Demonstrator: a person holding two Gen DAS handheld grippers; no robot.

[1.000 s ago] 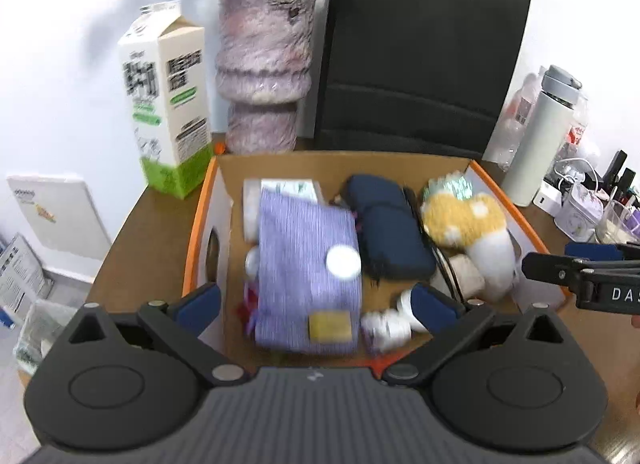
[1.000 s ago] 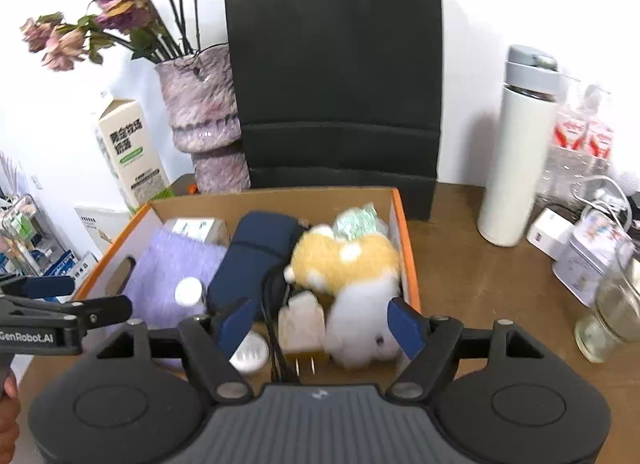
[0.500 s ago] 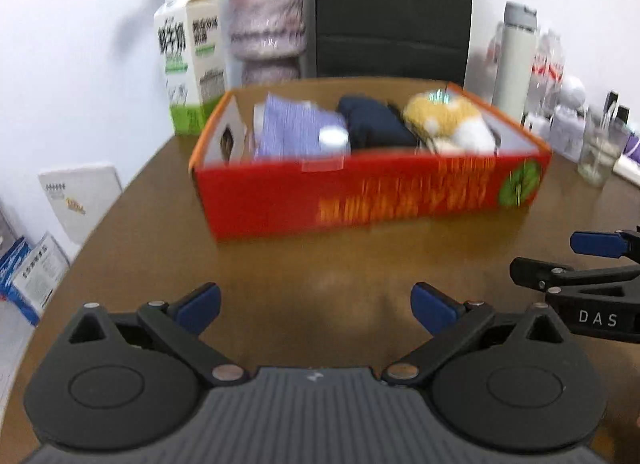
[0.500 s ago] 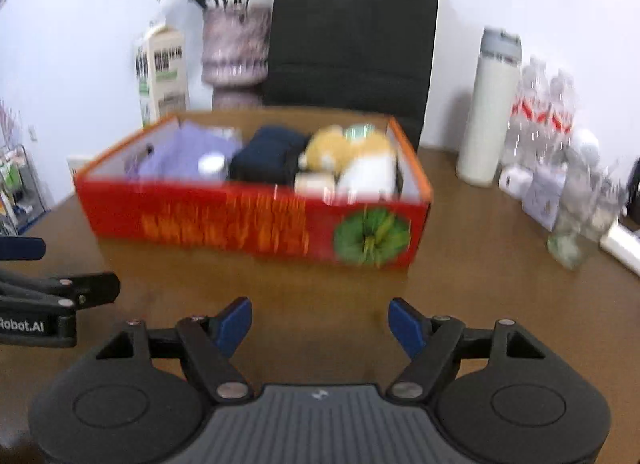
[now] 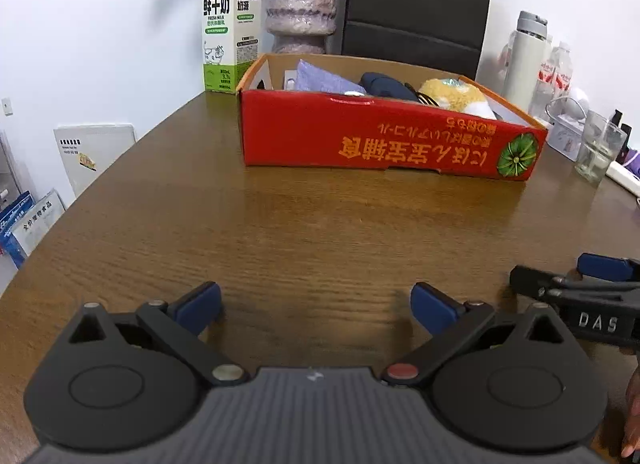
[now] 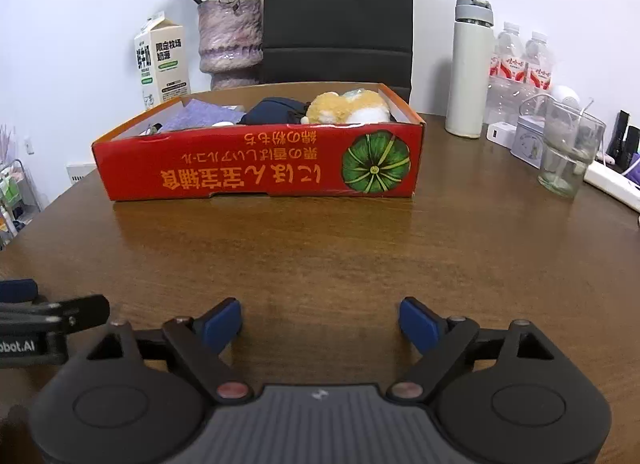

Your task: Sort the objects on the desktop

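- My left gripper [image 5: 316, 304] hung low over the bare wooden table [image 5: 280, 232], its blue pads spread wide with nothing between them.
- My right gripper [image 6: 321, 322] hovered beside it, jaws likewise apart and empty.
- The sorting looked finished, or nearly so, to my eye: the loose things lay inside the red cardboard box [image 6: 260, 167], and the table between me and the box held nothing to pick up.
- In the box I could make out a lilac knitted cloth [image 5: 320, 81], soft and ribbed; a navy fabric pouch [image 6: 276, 109], rounded and padded; and a yellow-and-white plush toy [image 6: 348, 105], fuzzy and squashy. Smaller items there were too hidden by the wall to name.
- The box was thin printed card, open-topped, with an orange rim and a green pumpkin picture on its front.
- Behind it stood a rigid milk carton [image 5: 230, 27], a rough mottled vase [image 6: 230, 39] and a matte black paper bag [image 6: 338, 15].
- To the right, a smooth white flask [image 6: 470, 67] and a clear drinking glass [image 6: 570, 149] stood; whether those belonged to the job I could not tell.
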